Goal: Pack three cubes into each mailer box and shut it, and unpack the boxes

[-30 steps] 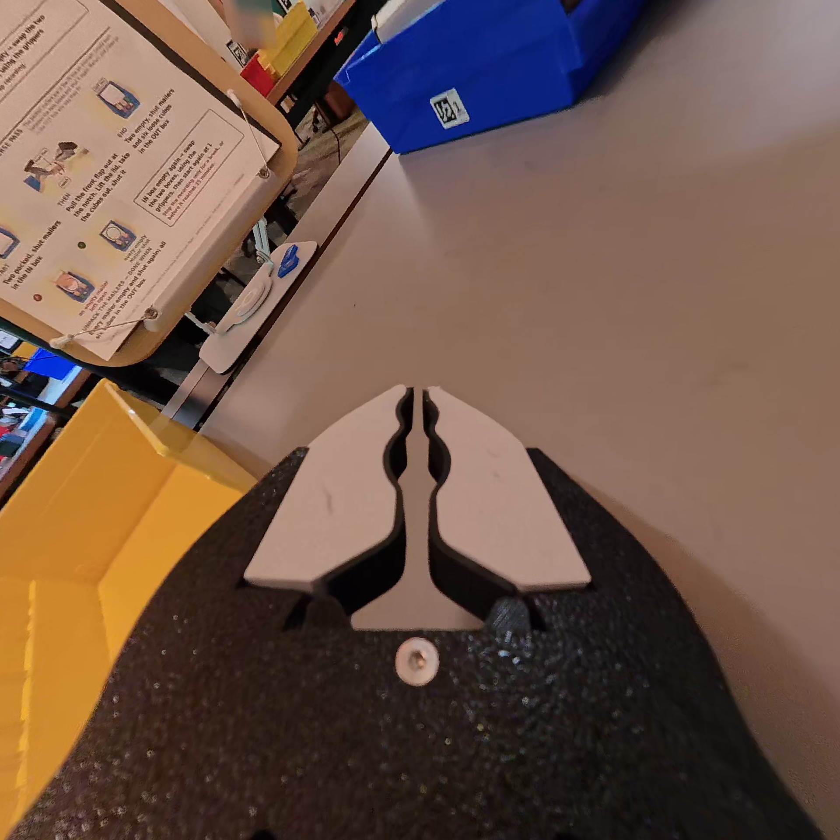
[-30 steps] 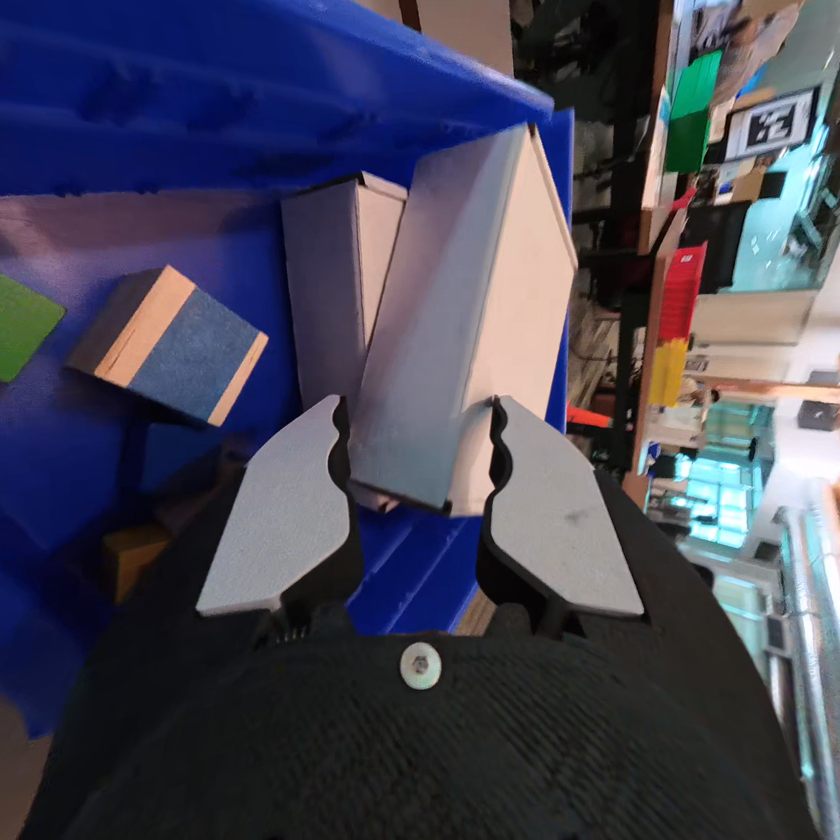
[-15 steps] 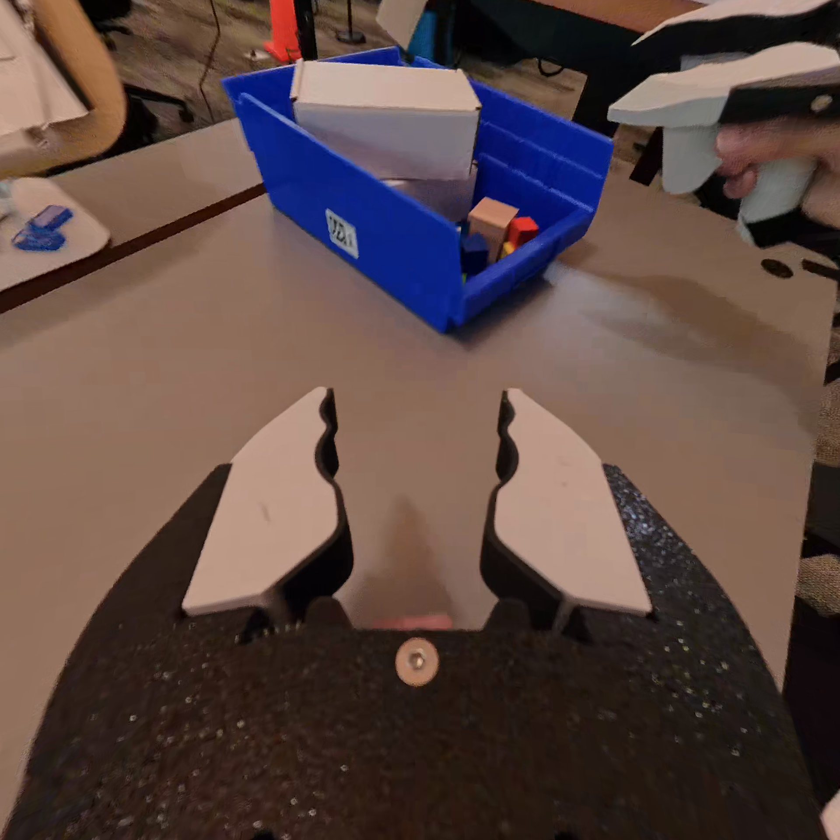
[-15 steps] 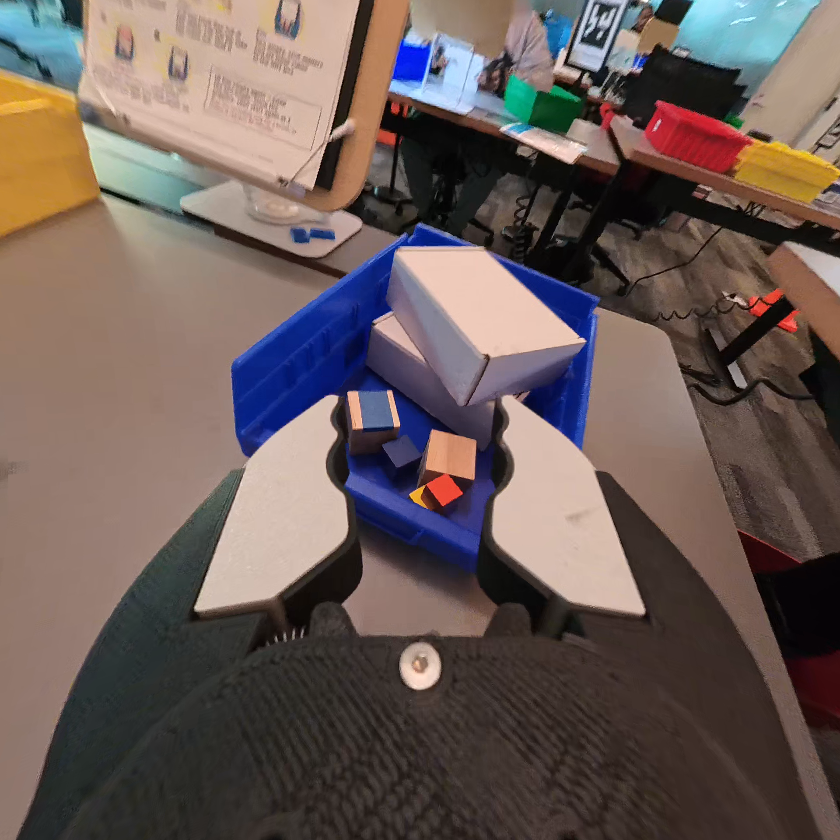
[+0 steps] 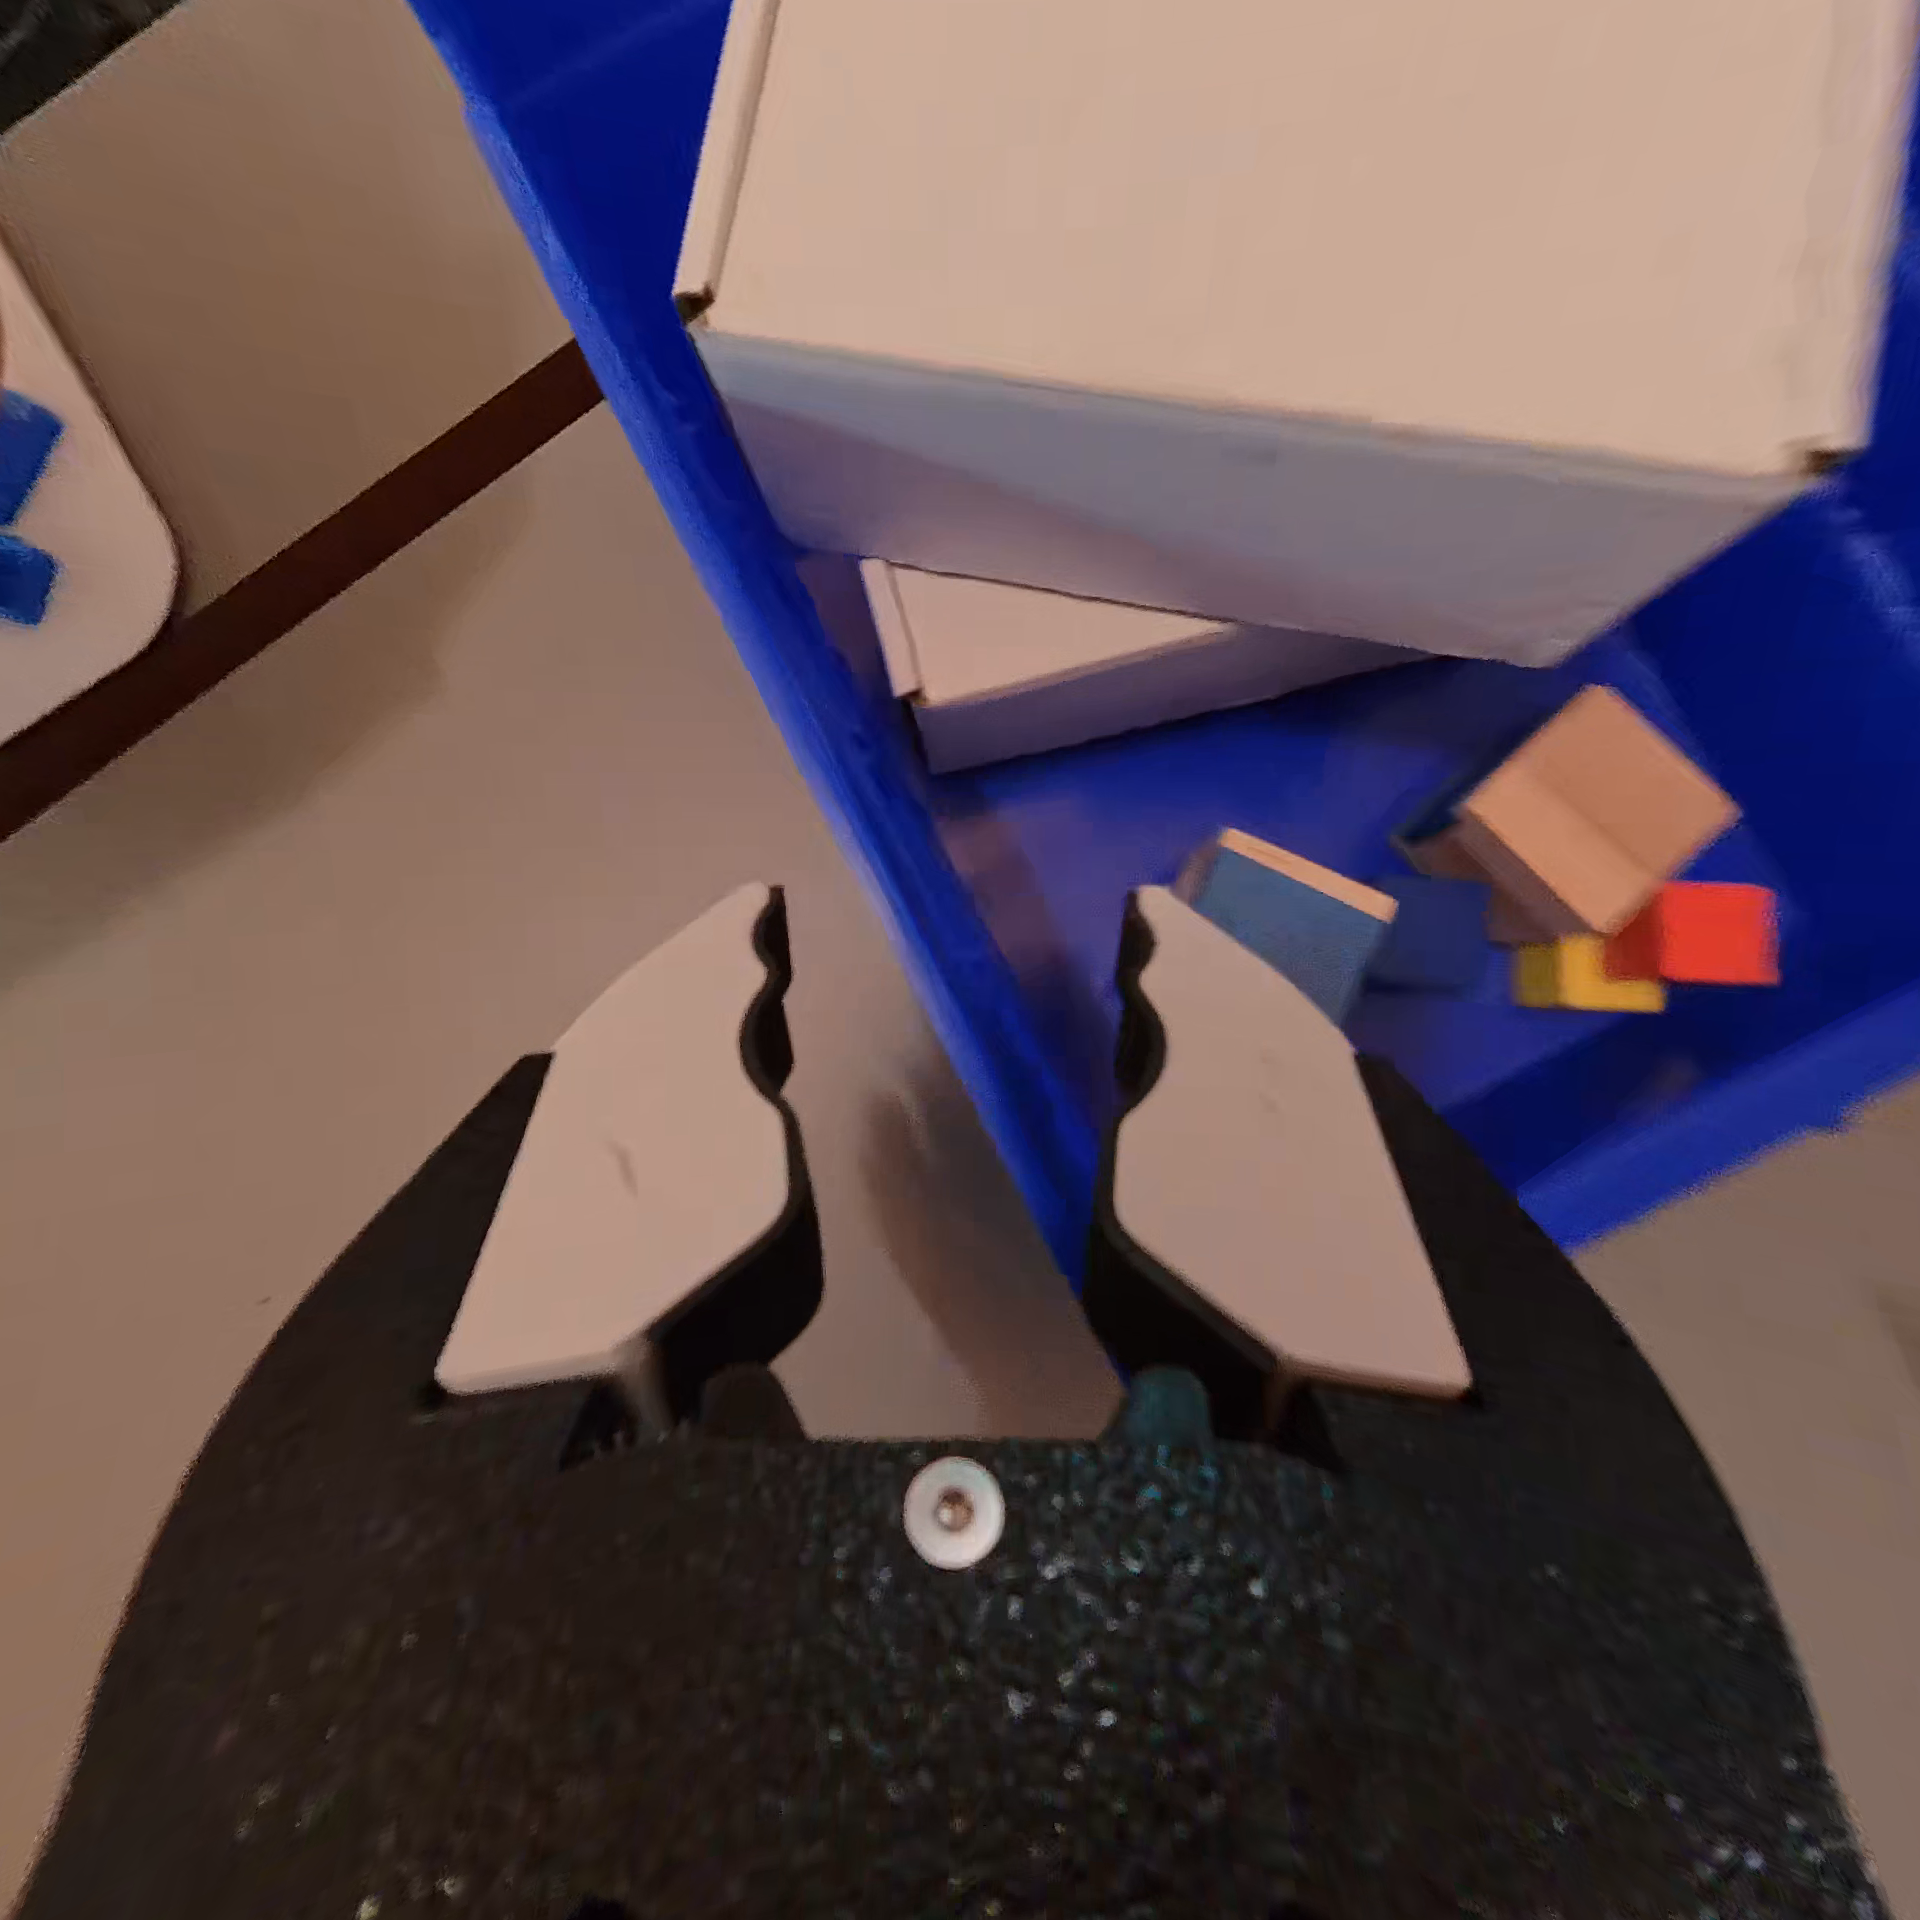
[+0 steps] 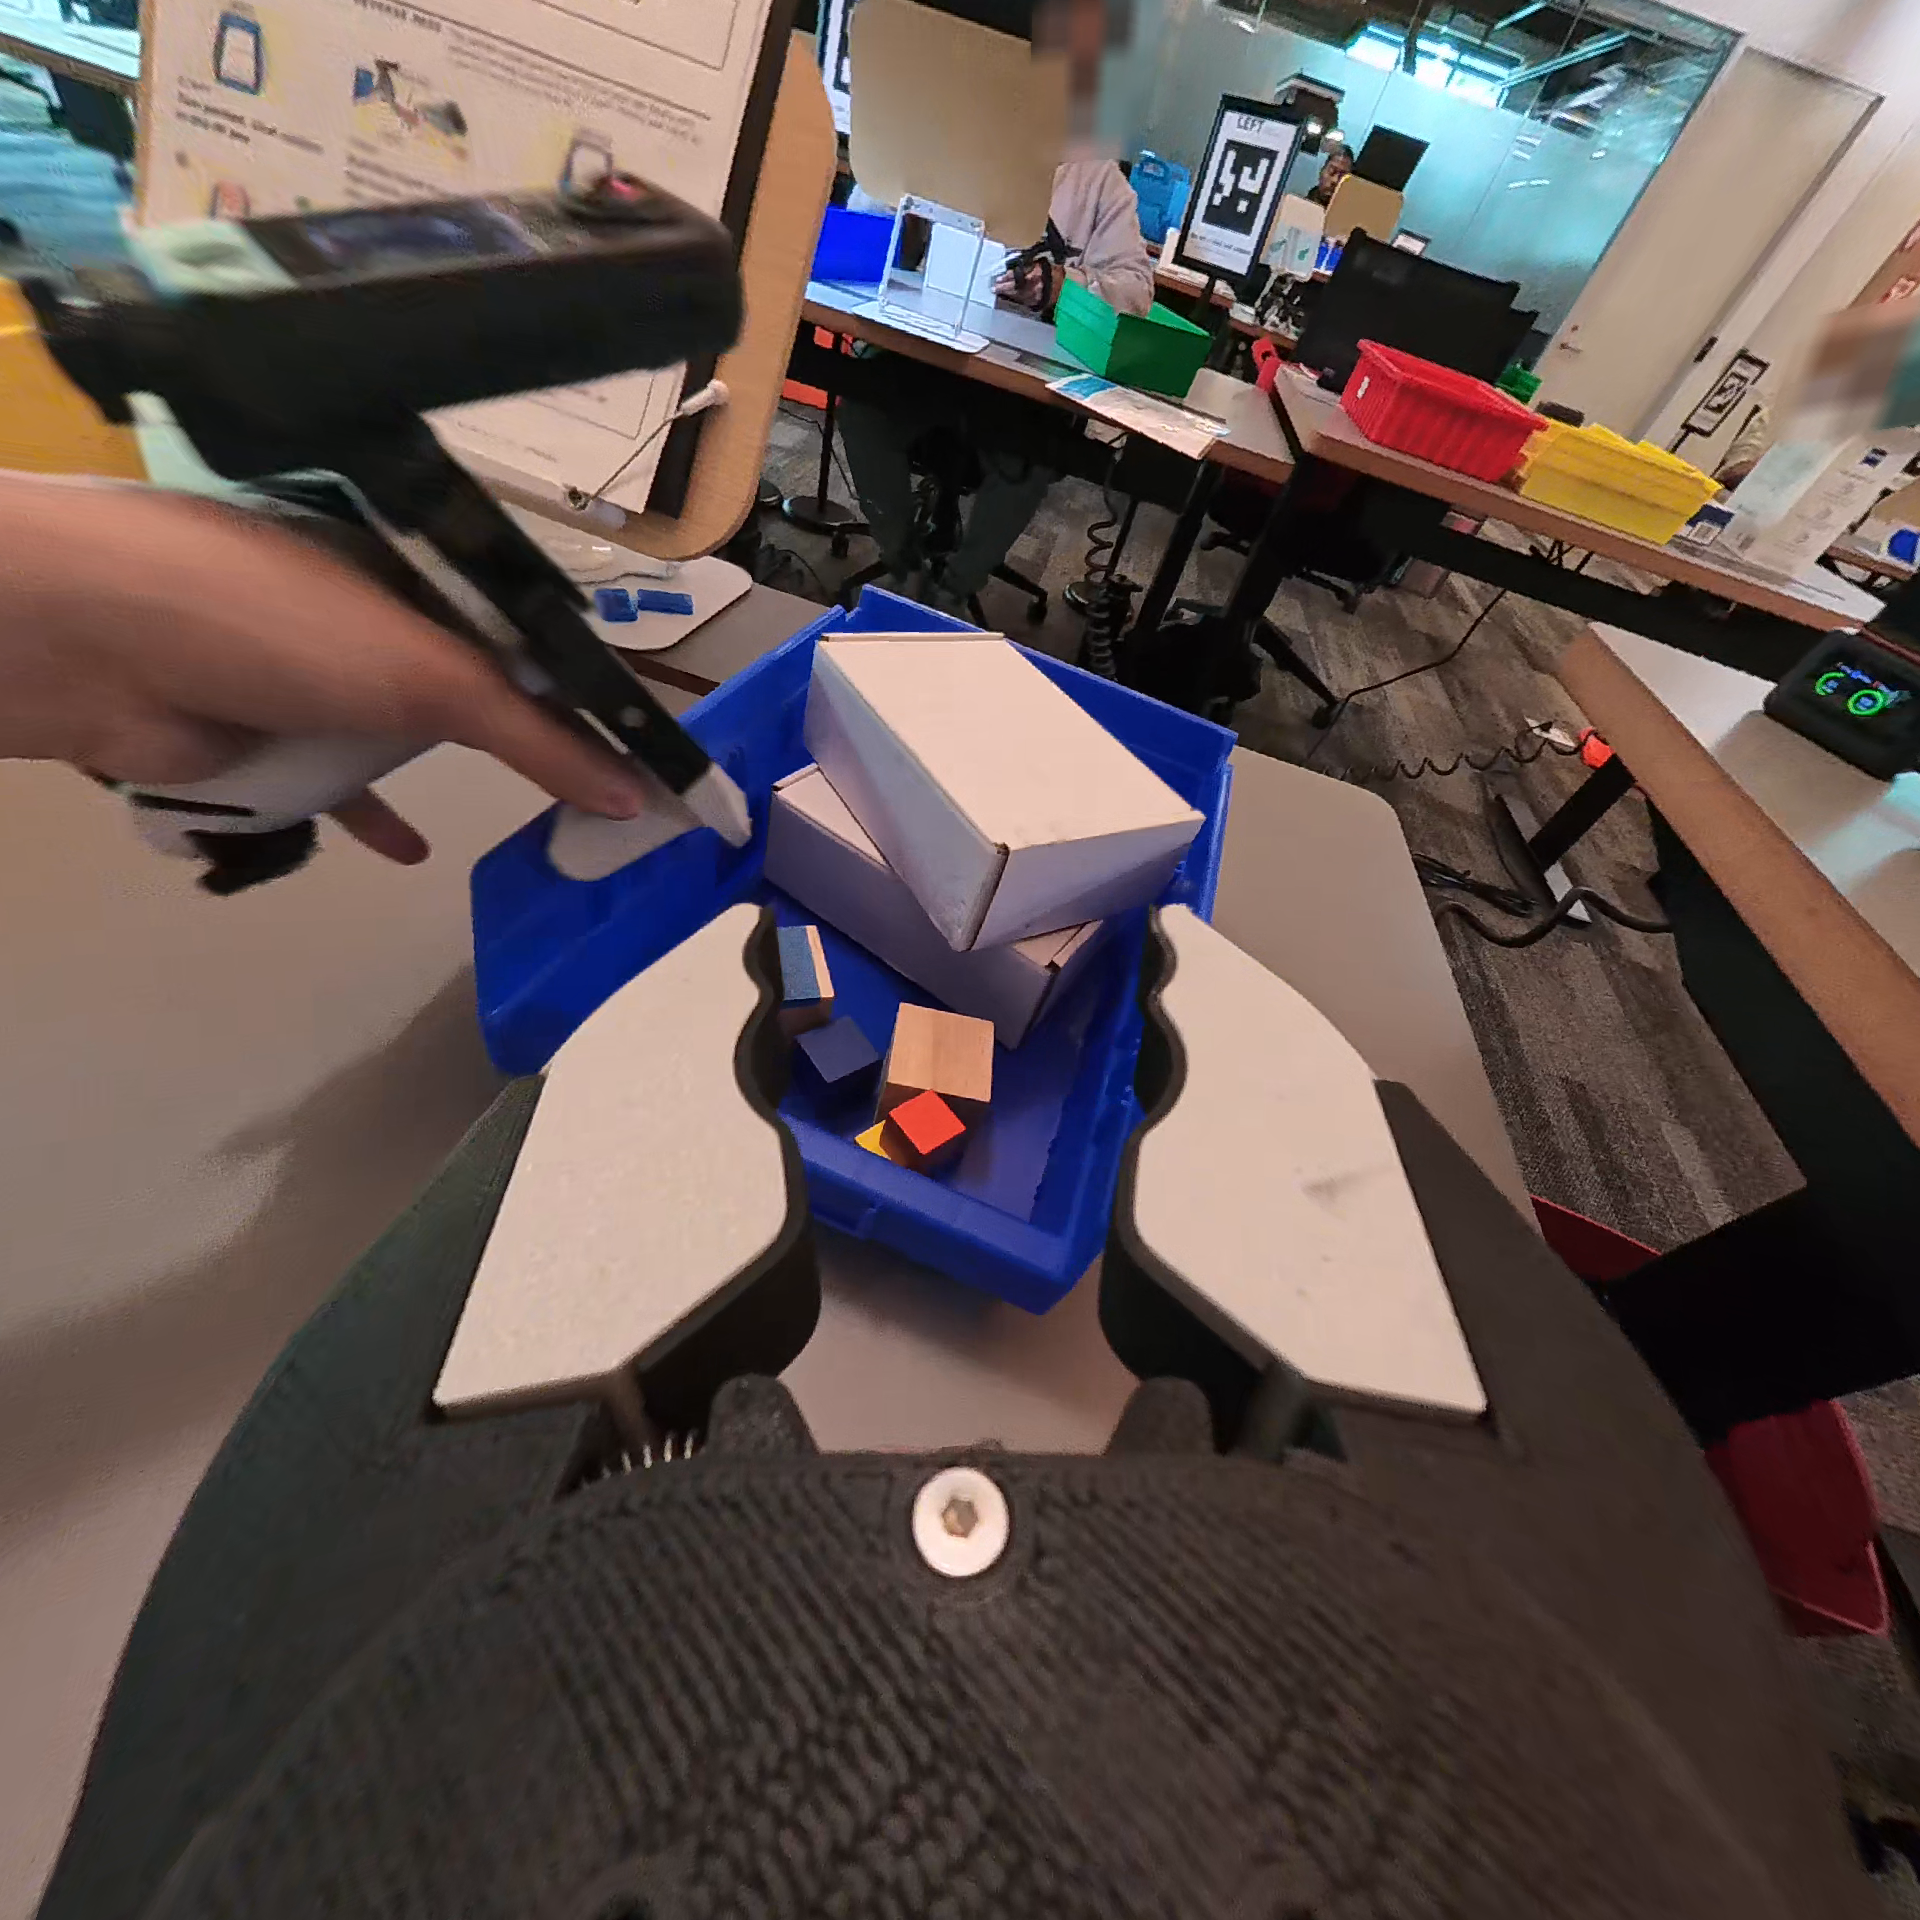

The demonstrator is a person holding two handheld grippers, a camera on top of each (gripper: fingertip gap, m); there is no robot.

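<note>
Left to right: left tongs [image 5: 951, 935], parted and empty, straddle the near wall of the blue bin [image 5: 883, 790] on the tabletop [image 5: 364, 883]; two shut white mailer boxes [image 6: 987, 769] lie stacked and tilted inside, cubes [image 6: 940, 1055] loose beside them; right tongs [image 6: 951, 940] hover apart, empty. Risk, as judged: nudging the wall could topple the upper box. Box contents hidden; motion blur obscures the cube count
</note>
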